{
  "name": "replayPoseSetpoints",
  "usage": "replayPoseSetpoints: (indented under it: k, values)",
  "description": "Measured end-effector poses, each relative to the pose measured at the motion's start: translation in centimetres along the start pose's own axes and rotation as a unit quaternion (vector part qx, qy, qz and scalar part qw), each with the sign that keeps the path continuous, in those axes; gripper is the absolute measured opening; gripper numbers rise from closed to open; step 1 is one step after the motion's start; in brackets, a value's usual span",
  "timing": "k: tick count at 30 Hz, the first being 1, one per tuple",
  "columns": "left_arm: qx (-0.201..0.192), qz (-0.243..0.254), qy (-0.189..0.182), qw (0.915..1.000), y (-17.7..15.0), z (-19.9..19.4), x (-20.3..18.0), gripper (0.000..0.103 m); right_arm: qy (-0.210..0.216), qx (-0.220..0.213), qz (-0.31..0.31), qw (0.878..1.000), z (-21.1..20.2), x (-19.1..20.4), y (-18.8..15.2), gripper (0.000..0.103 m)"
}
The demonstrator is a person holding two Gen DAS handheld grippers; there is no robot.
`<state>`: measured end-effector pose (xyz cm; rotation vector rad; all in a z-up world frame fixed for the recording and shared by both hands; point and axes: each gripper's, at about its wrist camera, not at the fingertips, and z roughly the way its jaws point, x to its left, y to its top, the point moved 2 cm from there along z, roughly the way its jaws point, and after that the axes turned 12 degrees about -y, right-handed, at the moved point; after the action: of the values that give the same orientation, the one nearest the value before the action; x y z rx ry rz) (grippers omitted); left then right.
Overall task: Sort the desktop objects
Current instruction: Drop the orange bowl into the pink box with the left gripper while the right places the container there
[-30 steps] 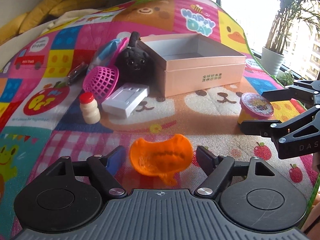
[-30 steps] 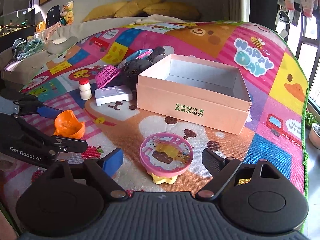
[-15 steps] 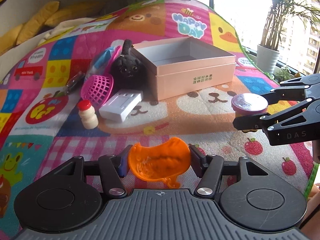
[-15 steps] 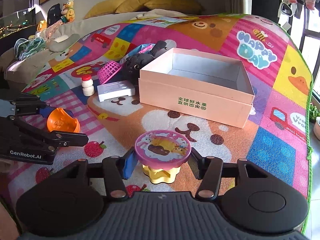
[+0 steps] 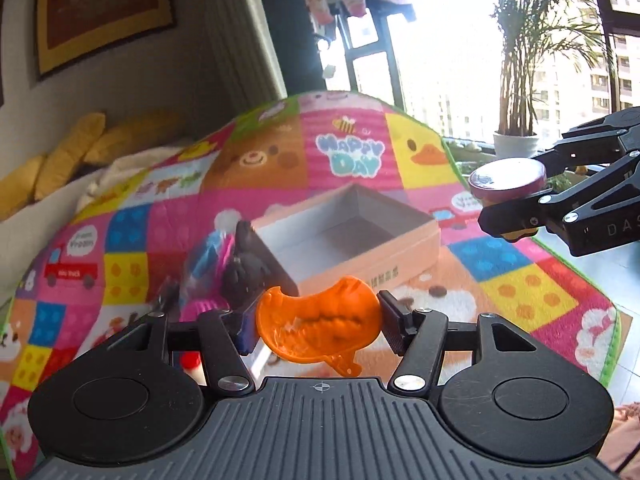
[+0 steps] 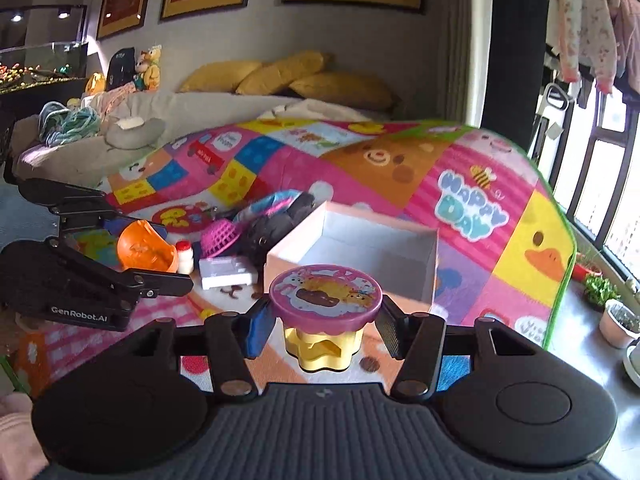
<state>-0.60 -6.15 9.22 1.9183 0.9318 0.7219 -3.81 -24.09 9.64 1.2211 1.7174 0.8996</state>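
My left gripper (image 5: 318, 326) clamps the orange toy (image 5: 316, 322), my right gripper (image 6: 325, 322) the purple-lidded cup (image 6: 325, 294), above the patchwork play mat (image 6: 460, 216) with windows (image 6: 608, 184) at right.

The orange cup (image 5: 318, 330) looks like glossy, slightly translucent plastic. The pudding cup (image 6: 325, 312) has a shiny printed lid over smooth yellow plastic. The pink box (image 6: 352, 256) is matt cardboard with a plain pale lining. The play mat (image 6: 400, 176) shows a soft, printed, low-sheen surface.
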Motion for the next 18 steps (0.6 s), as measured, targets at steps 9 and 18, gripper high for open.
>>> replayPoseSetpoints:
  k: [9, 18]
  values:
    - [-0.053, -0.008, -0.022, 0.9983, 8.0, 9.1, 4.1, 0.064, -0.021, -0.046, 0.072, 0.996, 5.5, -5.6, 9.5, 0.054]
    - [-0.051, -0.086, 0.021, 0.9948, 5.5, 11.1, 11.2, 0.101, -0.038, -0.052, 0.146, 0.987, 14.0, -8.1, 11.1, 0.091]
